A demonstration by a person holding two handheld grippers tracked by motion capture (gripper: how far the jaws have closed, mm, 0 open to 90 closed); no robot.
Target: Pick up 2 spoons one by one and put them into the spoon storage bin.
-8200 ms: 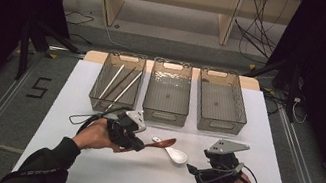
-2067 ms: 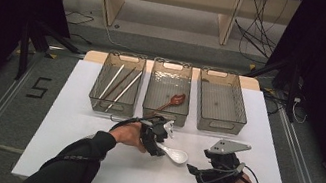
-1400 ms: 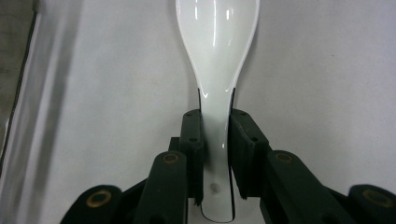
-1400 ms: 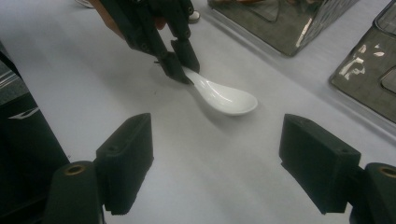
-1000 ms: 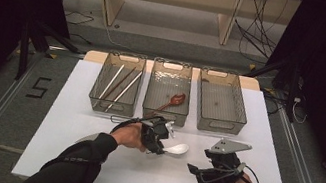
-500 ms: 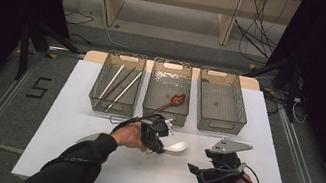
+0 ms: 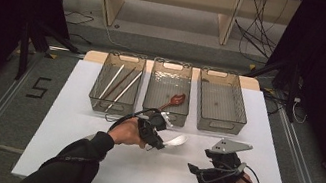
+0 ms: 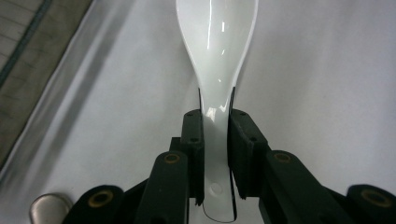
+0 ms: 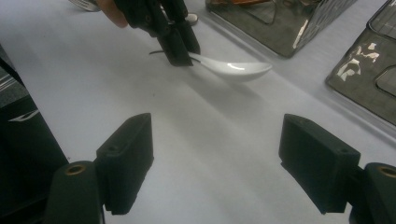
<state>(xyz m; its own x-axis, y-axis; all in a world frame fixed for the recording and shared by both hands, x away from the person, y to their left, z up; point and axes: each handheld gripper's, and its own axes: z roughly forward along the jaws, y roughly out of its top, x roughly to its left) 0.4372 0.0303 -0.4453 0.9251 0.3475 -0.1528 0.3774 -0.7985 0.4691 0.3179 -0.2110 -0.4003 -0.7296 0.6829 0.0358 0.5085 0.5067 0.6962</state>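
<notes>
From the high view, the left claw (image 7: 160, 141) is clamped on the handle of a white spoon (image 7: 175, 141), whose bowl points to the right, near the middle of the white table (image 7: 69, 120) and just on the near side of the middle bin (image 7: 171, 75). The right claw (image 7: 195, 171) sits well apart from it at the near right of the table, its jaws standing apart with nothing between them. Three clear bins stand in a row at the far edge: the left bin (image 7: 121, 64) holds pale chopsticks (image 7: 118, 88), the middle bin holds a brown spoon (image 7: 173, 101), and the right bin (image 7: 223, 84) has nothing visible inside.

In the left gripper view, the left claw (image 8: 215, 140) has both black pads pressed against the sides of the white spoon's (image 8: 217, 42) narrow handle, with the bowl reaching away over the table (image 8: 327, 70). The handle's end sticks out behind the pads.

In the right gripper view, the right claw (image 9: 217, 154) has its two jaws wide apart over bare table (image 9: 210, 140). Farther off, the left claw (image 9: 180, 49) grips the white spoon (image 9: 233, 69) by the handle, its bowl level just above the table with a shadow beneath it. Bin walls (image 9: 289, 28) rise beyond it.
</notes>
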